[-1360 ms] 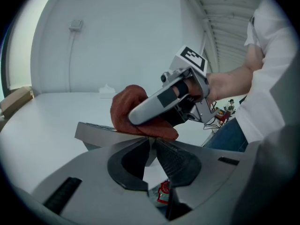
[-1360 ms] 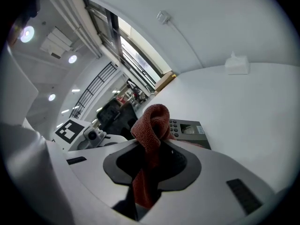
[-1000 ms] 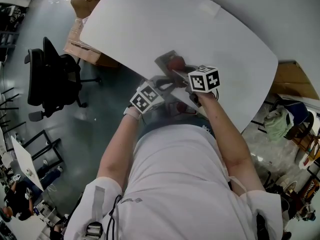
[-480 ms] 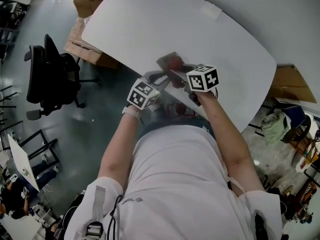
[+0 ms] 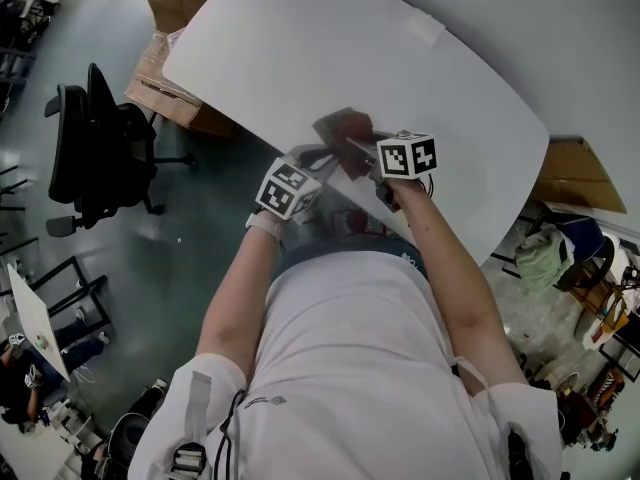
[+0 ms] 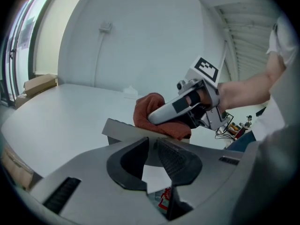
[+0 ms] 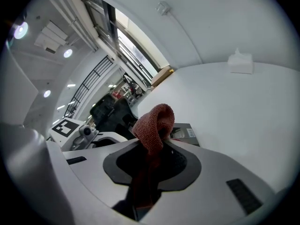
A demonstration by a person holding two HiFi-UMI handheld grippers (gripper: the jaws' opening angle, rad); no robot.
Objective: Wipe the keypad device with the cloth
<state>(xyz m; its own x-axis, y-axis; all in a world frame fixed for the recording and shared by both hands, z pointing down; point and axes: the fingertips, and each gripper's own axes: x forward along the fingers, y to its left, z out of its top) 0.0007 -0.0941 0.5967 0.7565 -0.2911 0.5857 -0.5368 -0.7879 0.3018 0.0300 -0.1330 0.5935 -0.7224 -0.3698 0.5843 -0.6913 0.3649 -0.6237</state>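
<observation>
A flat grey keypad device [image 5: 330, 126] lies near the front edge of the white table [image 5: 300, 48]. A rust-red cloth [image 5: 352, 128] rests on it, bunched, with my right gripper [image 5: 352, 146] shut on it; the cloth [image 7: 157, 123] loops up out of the jaws, and the device [image 7: 186, 133] shows just beyond. My left gripper [image 5: 318, 160] is at the device's near edge. Its jaws are closing, the tips [image 6: 152, 143] straddling the device [image 6: 123, 130] with a narrow gap still showing. The cloth [image 6: 150, 108] and right gripper [image 6: 165, 114] sit on top.
A white tissue box [image 7: 240, 62] stands far across the table. Cardboard boxes [image 5: 175, 8] are stacked on the floor beyond the table's left end. A black office chair [image 5: 95, 148] stands at the left. Clutter and bags [image 5: 555, 253] lie at the right.
My left gripper has shifted slightly left along the device's near edge. The right gripper and the cloth have stayed on the device.
</observation>
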